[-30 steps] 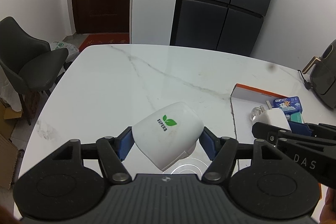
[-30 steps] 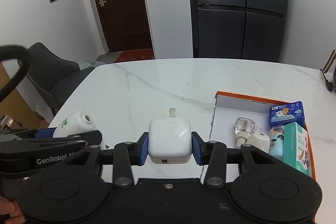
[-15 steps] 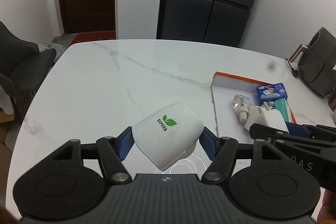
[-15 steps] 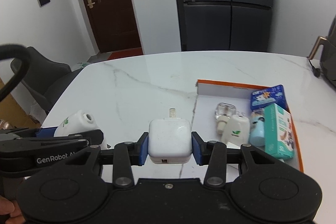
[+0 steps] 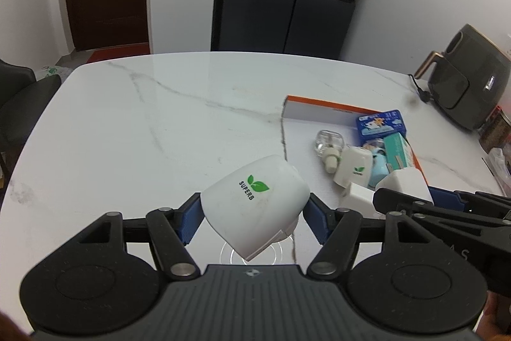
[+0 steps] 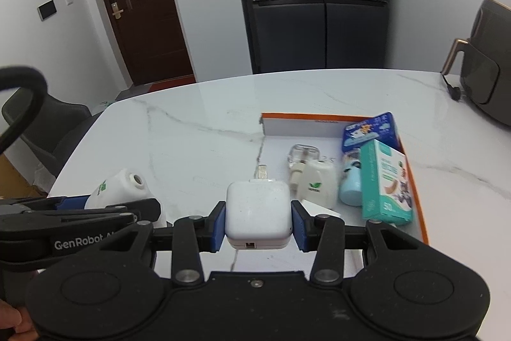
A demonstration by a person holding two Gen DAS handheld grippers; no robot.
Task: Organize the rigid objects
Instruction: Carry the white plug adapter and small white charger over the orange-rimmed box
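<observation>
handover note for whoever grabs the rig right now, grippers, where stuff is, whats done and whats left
Left gripper: shut on the white SUPERB device, held above the marble table.
Right gripper: shut on the white charger, prongs forward, near the orange-edged tray.
Done: the tray holds a clear bottle, a small white SUPERB unit, a pale blue item, a blue box and a teal box.
Left: set both held items in the tray.

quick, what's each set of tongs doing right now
left tongs: shut on the white SUPERB plug-in device
right tongs: shut on the white USB charger
</observation>
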